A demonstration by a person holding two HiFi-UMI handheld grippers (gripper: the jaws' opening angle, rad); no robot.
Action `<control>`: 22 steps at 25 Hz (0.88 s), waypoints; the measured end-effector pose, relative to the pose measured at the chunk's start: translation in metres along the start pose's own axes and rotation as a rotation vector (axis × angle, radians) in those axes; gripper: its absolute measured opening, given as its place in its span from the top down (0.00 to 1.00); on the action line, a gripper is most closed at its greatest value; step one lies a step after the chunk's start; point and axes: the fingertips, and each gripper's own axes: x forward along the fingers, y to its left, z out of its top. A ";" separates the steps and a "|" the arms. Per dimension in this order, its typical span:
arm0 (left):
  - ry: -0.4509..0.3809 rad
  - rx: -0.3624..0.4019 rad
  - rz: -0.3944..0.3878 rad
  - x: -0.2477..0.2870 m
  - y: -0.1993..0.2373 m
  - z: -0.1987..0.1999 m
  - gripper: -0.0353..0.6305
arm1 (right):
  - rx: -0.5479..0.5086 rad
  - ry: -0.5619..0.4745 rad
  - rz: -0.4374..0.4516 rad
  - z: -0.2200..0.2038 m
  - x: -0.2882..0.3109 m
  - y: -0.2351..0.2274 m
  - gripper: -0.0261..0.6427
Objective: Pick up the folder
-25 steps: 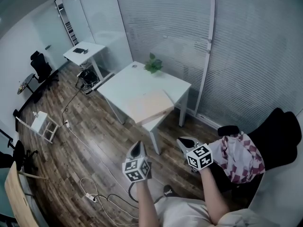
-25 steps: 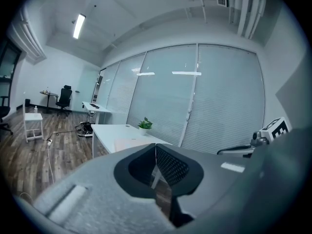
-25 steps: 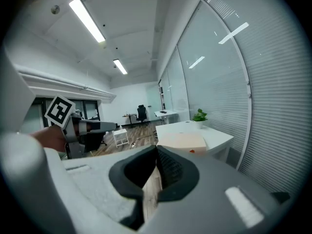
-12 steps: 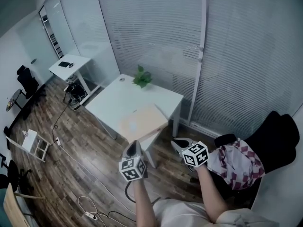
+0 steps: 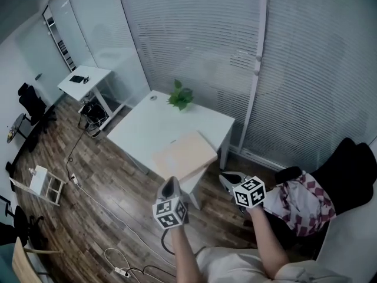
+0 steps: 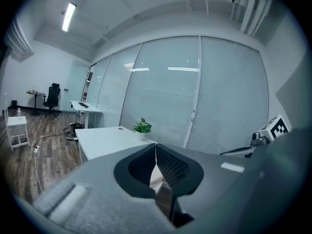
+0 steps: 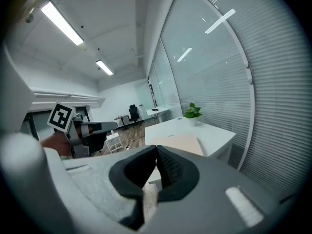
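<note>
A tan folder lies flat on the near corner of a white table, overhanging the corner a little. In the right gripper view the folder shows just beyond the jaws. My left gripper hangs in the air just short of the folder's near edge, shut and empty. To the right of the table corner, my right gripper is also shut and empty. In both gripper views, the left gripper and the right gripper have their jaws pressed together with nothing between them.
A small potted plant stands at the table's far edge. Blinds cover the glass wall behind it. A black chair with a checked cloth is at my right. Cables trail on the wood floor. A second desk stands far left.
Both grippers and the view have come closer to the table; the folder now lies just ahead of the left gripper. Both jaws stay shut.
</note>
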 end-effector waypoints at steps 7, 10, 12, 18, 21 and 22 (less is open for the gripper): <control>0.102 0.081 0.036 0.010 0.012 -0.043 0.93 | 0.089 -0.052 -0.007 -0.008 0.010 -0.015 0.96; 0.114 0.074 0.055 0.015 0.020 -0.048 0.93 | 0.109 -0.073 -0.025 -0.006 0.019 -0.019 0.96; 0.118 0.069 0.062 0.017 0.024 -0.049 0.93 | 0.131 -0.080 -0.033 -0.006 0.027 -0.023 0.96; 0.140 0.021 0.057 0.015 0.019 -0.059 0.93 | 0.125 -0.009 0.017 -0.032 0.040 -0.020 0.96; 0.146 0.034 0.077 0.019 0.025 -0.055 0.93 | 0.134 -0.024 0.048 -0.026 0.053 -0.020 0.96; 0.143 0.032 0.086 0.021 0.029 -0.052 0.93 | 0.135 -0.030 0.055 -0.021 0.060 -0.022 0.96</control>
